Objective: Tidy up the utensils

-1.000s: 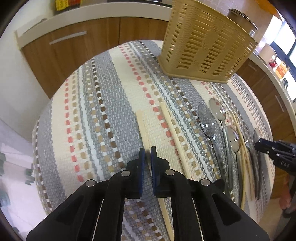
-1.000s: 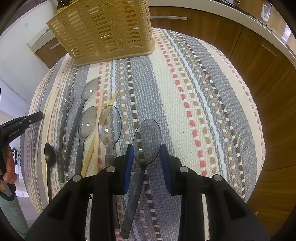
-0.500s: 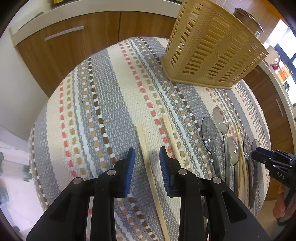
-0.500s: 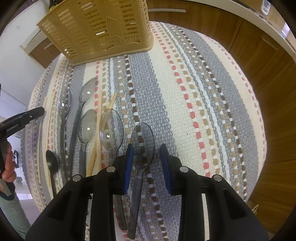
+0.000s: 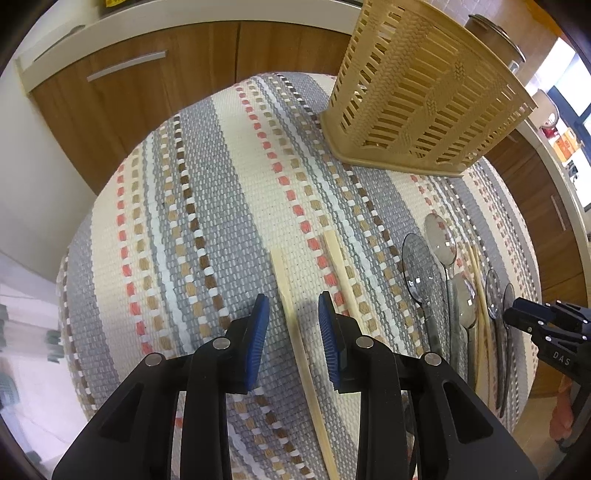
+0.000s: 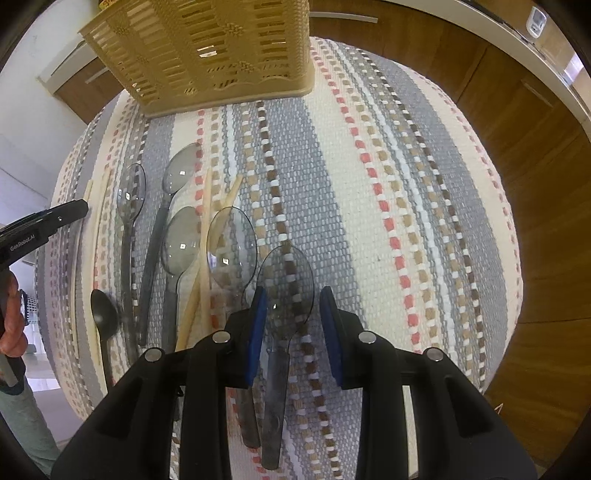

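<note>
My left gripper (image 5: 291, 321) is open and straddles a pale chopstick (image 5: 295, 328) that lies on the striped cloth (image 5: 207, 229). A second chopstick (image 5: 343, 280) lies just right of it. My right gripper (image 6: 290, 314) is open and straddles a clear grey plastic spoon (image 6: 286, 280). Several more clear spoons (image 6: 177, 240), two chopsticks (image 6: 205, 240) and a small black spoon (image 6: 103, 317) lie to its left. The tan slotted basket (image 5: 421, 96) stands at the far side of the cloth; it also shows in the right wrist view (image 6: 207, 51).
Wooden cabinets (image 5: 155, 85) and a white counter edge (image 5: 147, 18) run behind the table. The right gripper shows at the right edge of the left wrist view (image 5: 546, 328). The left gripper shows at the left of the right wrist view (image 6: 40, 225).
My left gripper has opened from nearly shut and now straddles the chopstick. My right gripper has moved forward over the clear spoon. The basket looks nearer in both views.
</note>
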Available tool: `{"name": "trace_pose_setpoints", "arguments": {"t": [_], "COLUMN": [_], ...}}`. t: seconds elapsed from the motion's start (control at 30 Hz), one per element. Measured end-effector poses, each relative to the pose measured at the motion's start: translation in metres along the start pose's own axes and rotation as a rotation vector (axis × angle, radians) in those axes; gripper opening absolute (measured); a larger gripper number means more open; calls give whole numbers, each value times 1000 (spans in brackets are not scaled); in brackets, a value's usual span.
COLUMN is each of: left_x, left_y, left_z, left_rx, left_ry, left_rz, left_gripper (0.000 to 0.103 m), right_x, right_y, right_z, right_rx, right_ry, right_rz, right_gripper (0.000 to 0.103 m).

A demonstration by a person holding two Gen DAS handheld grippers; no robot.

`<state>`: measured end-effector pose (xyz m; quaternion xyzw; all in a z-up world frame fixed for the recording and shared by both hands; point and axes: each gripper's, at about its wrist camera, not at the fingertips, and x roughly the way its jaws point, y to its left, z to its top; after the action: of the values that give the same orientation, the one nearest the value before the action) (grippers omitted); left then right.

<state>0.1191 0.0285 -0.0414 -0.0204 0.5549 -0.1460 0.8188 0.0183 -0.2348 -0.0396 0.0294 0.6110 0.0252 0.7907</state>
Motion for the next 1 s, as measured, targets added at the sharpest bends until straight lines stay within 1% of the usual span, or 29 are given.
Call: {"name": "trace_pose_setpoints", "arguments": {"t": [0.23, 0.3, 0.43, 0.53, 0.67, 0.77, 0.9, 0.93, 0.97, 1.0], "left_x": [-4, -4, -6, -6, -6, -6, -2, -1, 0, 0], "left_y": [6, 8, 10, 11, 11, 10, 5, 3, 2, 1], "left_z": [-3, -4, -5, -5, -4, -2, 1, 2, 3, 2], "left_rx": [5, 4, 3, 7, 7, 8, 9, 15, 17, 20], "left_ry": [-10, -11, -13, -13, -14, -7, 4, 5, 1, -3], "left_rz": [-9, -19, -26, -26, -28, -28, -18, -9, 15, 38], "left_gripper": [26, 26, 26, 26, 26, 26, 26, 23, 19, 7], "right_x": [-1, 1, 5, 7, 12, 14, 17, 17, 18, 19], "right_y": [-3, -5, -1, -1, 4, 5, 8, 8, 8, 9], "right_z": [-11, -8, -3, -3, 2, 8, 12, 12, 13, 13], "right_rx": [11, 11, 2, 14, 10, 13, -3, -13, -19, -34], "right_ry": [20, 20, 25, 39, 38, 48, 49, 40, 34, 23], "right_rz": [22, 20, -24, -18, -32, -24, -31, -38, -44, -47], "right_gripper": [27, 27, 27, 27, 27, 30, 31, 28, 28, 28]}}
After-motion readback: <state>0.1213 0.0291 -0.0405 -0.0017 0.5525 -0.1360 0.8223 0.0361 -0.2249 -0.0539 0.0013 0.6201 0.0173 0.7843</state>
